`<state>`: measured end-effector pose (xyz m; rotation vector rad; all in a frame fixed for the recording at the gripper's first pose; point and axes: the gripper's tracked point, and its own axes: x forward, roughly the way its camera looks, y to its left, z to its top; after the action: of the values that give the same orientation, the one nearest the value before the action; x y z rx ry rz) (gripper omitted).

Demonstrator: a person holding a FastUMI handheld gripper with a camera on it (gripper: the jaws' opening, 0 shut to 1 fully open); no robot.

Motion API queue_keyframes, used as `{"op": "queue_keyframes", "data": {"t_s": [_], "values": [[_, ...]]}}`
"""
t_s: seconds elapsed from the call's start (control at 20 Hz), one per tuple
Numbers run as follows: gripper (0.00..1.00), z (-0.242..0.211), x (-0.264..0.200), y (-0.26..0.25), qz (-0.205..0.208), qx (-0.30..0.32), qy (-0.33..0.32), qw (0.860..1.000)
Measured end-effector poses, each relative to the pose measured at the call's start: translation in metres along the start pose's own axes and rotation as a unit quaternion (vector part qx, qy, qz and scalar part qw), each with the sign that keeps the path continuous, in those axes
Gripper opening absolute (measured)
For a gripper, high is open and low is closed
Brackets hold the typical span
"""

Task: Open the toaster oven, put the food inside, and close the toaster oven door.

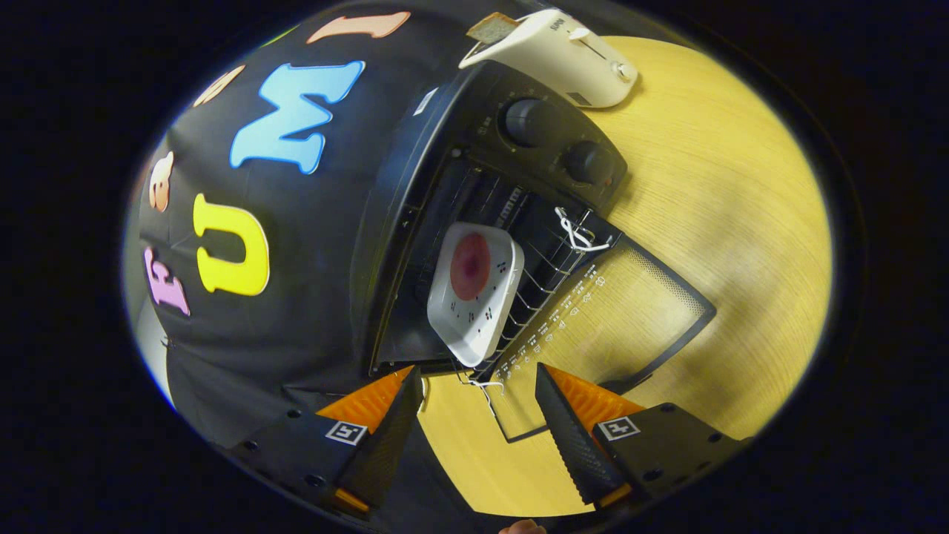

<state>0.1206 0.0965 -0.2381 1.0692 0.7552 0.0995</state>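
One toaster oven (door down), one white dish with food on its rack, tongs spread, empty.

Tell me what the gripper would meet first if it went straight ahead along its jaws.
Probably the lowered glass door of the toaster oven, near its wire rack. The gripper is open and empty, just short of the door's edge. Beyond lies the white plate of food. Depth is uncertain.

Matt black toaster oven, wire metal rack, glossy white dish, smooth wood-grain table
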Motion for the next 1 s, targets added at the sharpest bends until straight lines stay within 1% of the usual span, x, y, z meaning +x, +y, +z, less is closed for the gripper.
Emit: {"op": "queue_keyframes", "data": {"t_s": [0.2, 0.4, 0.7, 0.8, 0.9, 1.0], "values": [[0.98, -0.015, -0.010, -0.015, -0.041, -0.090, 0.023, 0.995], [0.98, -0.033, -0.017, -0.036, -0.084, -0.166, 0.048, 0.981], [0.98, -0.063, -0.016, -0.063, -0.134, -0.247, 0.091, 0.955], [0.98, -0.068, -0.013, -0.069, -0.147, -0.266, 0.093, 0.948], [0.98, -0.067, -0.012, -0.077, -0.166, -0.298, 0.094, 0.935], [0.98, -0.066, -0.009, -0.089, -0.193, -0.335, 0.099, 0.917]]}}
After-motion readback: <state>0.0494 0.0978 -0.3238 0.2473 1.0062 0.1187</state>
